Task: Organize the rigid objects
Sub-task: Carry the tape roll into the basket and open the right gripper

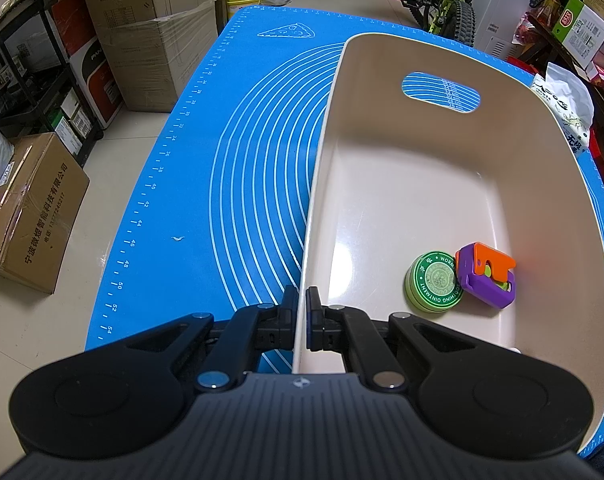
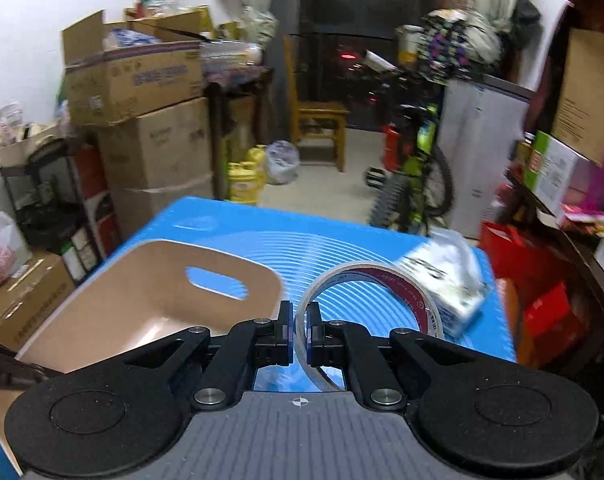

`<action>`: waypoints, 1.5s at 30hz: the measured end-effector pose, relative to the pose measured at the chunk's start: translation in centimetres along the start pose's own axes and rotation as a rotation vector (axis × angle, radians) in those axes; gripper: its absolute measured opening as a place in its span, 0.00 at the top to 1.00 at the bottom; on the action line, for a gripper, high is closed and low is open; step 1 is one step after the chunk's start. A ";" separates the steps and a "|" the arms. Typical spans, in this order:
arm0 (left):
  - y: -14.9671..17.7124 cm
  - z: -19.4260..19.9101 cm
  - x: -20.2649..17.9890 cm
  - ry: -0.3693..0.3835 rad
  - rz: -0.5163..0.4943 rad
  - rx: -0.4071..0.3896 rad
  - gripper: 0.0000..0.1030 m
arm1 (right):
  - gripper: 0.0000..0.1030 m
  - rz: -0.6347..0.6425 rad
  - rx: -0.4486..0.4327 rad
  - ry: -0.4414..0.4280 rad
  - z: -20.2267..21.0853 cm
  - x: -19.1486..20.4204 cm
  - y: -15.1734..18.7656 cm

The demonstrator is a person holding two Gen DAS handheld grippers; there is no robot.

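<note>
Tin (image 1: 434,282), toy (image 1: 486,279) inside bin (image 1: 382,92)

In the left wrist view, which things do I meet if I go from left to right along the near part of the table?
Blue mat → left gripper shut on the bin wall → green tin → purple and orange toy.

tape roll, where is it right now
In the right wrist view the tape roll is clamped in the right gripper, above the blue mat, right of the beige bin.
</note>
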State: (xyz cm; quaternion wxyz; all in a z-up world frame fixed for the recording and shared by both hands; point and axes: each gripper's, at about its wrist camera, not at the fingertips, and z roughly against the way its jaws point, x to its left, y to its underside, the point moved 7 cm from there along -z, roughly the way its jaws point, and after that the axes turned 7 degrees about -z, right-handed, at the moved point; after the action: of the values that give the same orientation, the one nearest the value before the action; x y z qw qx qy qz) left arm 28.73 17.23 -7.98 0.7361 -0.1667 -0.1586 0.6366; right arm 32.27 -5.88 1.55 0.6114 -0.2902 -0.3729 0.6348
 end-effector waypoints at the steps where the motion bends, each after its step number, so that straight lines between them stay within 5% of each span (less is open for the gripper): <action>1: 0.0 0.0 0.0 -0.001 -0.001 0.000 0.95 | 0.83 0.008 -0.002 -0.011 -0.3 0.7 -0.2; 20: 0.0 0.0 -0.1 -0.004 -0.005 -0.001 0.95 | 0.83 0.121 0.158 -0.181 -4.8 11.4 4.1; 30: 0.0 0.0 -0.1 -0.004 -0.005 -0.001 0.95 | 0.80 0.133 0.319 -0.173 -7.0 11.9 7.2; 32: 0.0 0.0 -0.1 -0.004 -0.005 -0.001 0.95 | 0.76 0.114 0.319 -0.176 -6.9 11.5 7.4; 37: 0.0 0.0 -0.1 -0.004 -0.005 -0.001 0.95 | 0.38 0.072 0.252 -0.178 -5.5 10.3 6.4; 45: 0.0 0.0 0.0 -0.002 -0.004 -0.001 0.95 | 0.28 -0.021 0.106 -0.151 -2.2 6.2 3.8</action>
State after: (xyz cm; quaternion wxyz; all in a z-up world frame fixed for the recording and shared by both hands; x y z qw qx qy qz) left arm 28.75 17.18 -7.96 0.7370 -0.1659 -0.1600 0.6353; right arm 31.41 0.61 -2.24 0.6025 -0.2047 -0.3867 0.6675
